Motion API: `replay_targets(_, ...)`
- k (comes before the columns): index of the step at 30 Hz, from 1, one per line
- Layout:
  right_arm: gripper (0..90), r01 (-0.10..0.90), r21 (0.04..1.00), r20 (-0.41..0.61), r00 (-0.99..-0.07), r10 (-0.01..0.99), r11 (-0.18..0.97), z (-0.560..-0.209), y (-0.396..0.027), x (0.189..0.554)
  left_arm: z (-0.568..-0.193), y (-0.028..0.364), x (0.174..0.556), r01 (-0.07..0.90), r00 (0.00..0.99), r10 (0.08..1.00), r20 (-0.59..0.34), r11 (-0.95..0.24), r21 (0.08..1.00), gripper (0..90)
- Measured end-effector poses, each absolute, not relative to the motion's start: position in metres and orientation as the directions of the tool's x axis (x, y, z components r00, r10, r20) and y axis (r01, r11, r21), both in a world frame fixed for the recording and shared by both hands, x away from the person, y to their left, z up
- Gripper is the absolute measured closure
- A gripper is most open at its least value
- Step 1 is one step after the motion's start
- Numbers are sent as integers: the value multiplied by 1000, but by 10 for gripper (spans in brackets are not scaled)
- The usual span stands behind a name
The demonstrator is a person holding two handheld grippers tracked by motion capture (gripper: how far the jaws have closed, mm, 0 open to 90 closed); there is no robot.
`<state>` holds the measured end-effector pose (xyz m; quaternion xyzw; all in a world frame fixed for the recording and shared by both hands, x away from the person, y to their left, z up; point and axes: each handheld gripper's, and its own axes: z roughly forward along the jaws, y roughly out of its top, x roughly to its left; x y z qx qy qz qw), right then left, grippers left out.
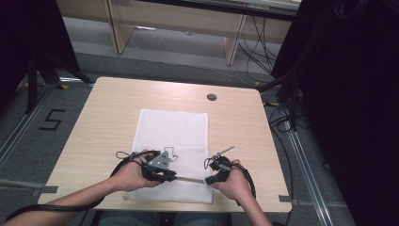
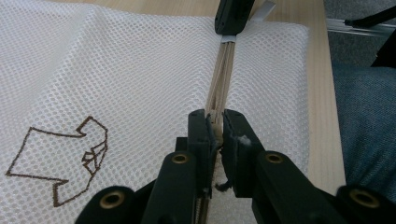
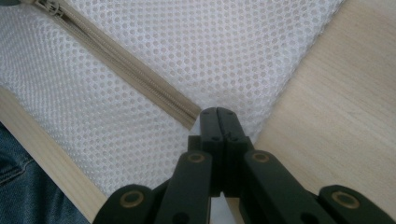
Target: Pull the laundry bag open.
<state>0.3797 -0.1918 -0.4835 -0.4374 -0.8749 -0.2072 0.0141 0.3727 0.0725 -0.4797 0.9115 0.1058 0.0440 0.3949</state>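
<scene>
Left gripper view, white honeycomb mesh bag (image 2: 140, 70), ribbed beige zipper (image 2: 223, 74), brown outline logo (image 2: 60, 158)

Desk (image 1: 108, 108): light wood-grain top with rounded corners and a small round dark grommet (image 1: 211, 97) toward the far edge, right of centre. One item lies directly on it: a white mesh bag (image 1: 176, 129), flat, reaching from mid-desk to the near edge. A beige zipper (image 3: 126, 65) runs along the bag's near end, and a brown outline drawing (image 2: 63, 161) marks its mesh.
</scene>
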Motion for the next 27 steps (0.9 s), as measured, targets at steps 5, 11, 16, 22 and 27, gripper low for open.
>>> replay_targets(5, 900, 765, 357, 204, -623, 755, 535, -483, -192, 380, -480, 74, 373, 163, 972, 233, -7, -660, 733, 817)
replay_targets(11, 900, 772, 352, 206, -616, 760, 530, -484, -192, 380, -479, 75, 372, 145, 975, 223, 12, -672, 726, 817)
replay_targets(16, 900, 775, 349, 205, -612, 764, 527, -483, -192, 380, -479, 78, 373, 144, 975, 223, 14, -679, 720, 817)
replay_targets(22, 900, 774, 352, 206, -613, 763, 527, -484, -192, 380, -479, 80, 372, 157, 973, 232, 4, -669, 727, 817)
replay_targets(27, 900, 774, 352, 216, -615, 759, 527, -484, -193, 380, -479, 80, 372, 158, 973, 231, 0, -666, 729, 817)
